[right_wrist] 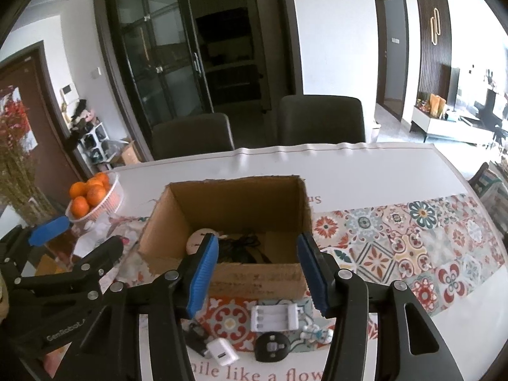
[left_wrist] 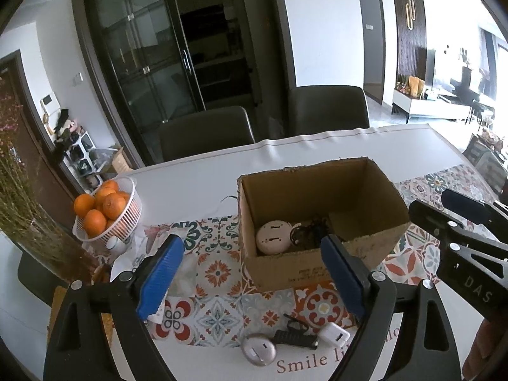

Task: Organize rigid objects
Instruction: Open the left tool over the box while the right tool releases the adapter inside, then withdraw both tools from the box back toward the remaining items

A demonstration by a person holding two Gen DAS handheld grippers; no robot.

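An open cardboard box (left_wrist: 285,266) (right_wrist: 254,279) stands on the patterned table runner. Inside lie a round white device (left_wrist: 273,237) and a tangle of black cable (left_wrist: 309,235) (right_wrist: 241,249). My left gripper (left_wrist: 250,276) is open and empty, in front of the box. My right gripper (right_wrist: 257,276) is open and empty, at the box's near wall. On the table before the box lie a white charger cube (left_wrist: 333,333) (right_wrist: 220,350), a black handled item (left_wrist: 293,338), a silver round device (left_wrist: 258,349), a white battery holder (right_wrist: 274,317), a black round disc (right_wrist: 271,347) and a small figurine (right_wrist: 317,333).
A white basket of oranges (left_wrist: 108,216) (right_wrist: 92,200) stands at the left, with dried flowers (left_wrist: 19,190) beside it. Two dark chairs (left_wrist: 206,133) (left_wrist: 328,109) stand behind the table's far edge. The right gripper shows at the right in the left wrist view (left_wrist: 460,231).
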